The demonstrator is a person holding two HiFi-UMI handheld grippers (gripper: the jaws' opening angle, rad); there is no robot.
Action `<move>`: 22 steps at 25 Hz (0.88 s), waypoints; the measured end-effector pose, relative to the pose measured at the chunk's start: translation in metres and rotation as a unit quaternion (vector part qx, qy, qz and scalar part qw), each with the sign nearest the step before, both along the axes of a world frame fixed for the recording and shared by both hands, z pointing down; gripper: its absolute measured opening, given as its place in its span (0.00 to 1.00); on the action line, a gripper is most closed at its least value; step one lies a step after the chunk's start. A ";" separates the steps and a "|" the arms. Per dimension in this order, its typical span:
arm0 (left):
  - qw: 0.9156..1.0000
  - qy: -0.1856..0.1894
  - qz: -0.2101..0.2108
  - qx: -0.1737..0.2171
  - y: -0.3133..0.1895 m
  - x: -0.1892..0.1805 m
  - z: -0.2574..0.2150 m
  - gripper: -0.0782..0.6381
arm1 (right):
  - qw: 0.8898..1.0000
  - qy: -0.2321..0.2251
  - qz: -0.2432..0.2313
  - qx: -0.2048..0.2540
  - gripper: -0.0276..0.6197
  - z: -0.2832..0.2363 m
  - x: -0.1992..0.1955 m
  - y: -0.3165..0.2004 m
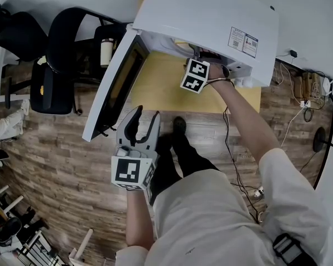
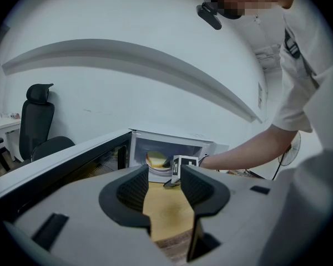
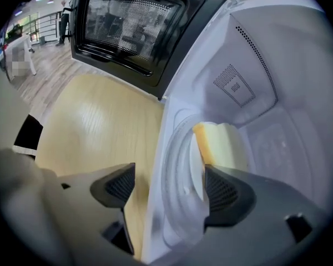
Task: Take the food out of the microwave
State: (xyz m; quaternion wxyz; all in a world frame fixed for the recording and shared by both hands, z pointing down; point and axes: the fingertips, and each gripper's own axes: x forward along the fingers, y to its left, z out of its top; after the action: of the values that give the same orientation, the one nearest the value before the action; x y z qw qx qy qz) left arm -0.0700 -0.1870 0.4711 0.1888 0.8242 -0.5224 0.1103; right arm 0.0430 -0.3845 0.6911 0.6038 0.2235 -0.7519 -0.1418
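The white microwave (image 1: 211,15) stands on a yellow table (image 1: 155,87) with its door (image 1: 119,82) swung open to the left. Inside, a pale yellow slice of food (image 3: 225,143) lies on a white plate (image 3: 195,168). My right gripper (image 3: 169,176) reaches into the oven mouth, its marker cube (image 1: 195,75) just outside. Its jaws stand wide open: one is over the plate's rim next to the food, the other over the oven's front sill, and neither presses on anything. My left gripper (image 1: 146,115) hovers open and empty in front of the table, facing the food (image 2: 155,159).
The open door (image 3: 133,26) juts out on the left of the oven mouth. Black office chairs (image 1: 61,54) stand to the left of the table. Cables and a power strip (image 1: 305,98) lie on the wood floor at the right.
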 end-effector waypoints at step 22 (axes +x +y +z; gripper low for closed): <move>1.000 -0.003 -0.001 0.004 0.004 0.000 -0.005 0.33 | 1.000 0.006 -0.013 -0.004 0.64 0.004 -0.002 0.017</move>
State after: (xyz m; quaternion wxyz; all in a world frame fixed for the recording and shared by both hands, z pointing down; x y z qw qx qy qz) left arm -0.0703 -0.1829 0.4664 0.1837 0.8240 -0.5244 0.1107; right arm 0.0410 -0.3671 0.6948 0.6072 0.2104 -0.7519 -0.1475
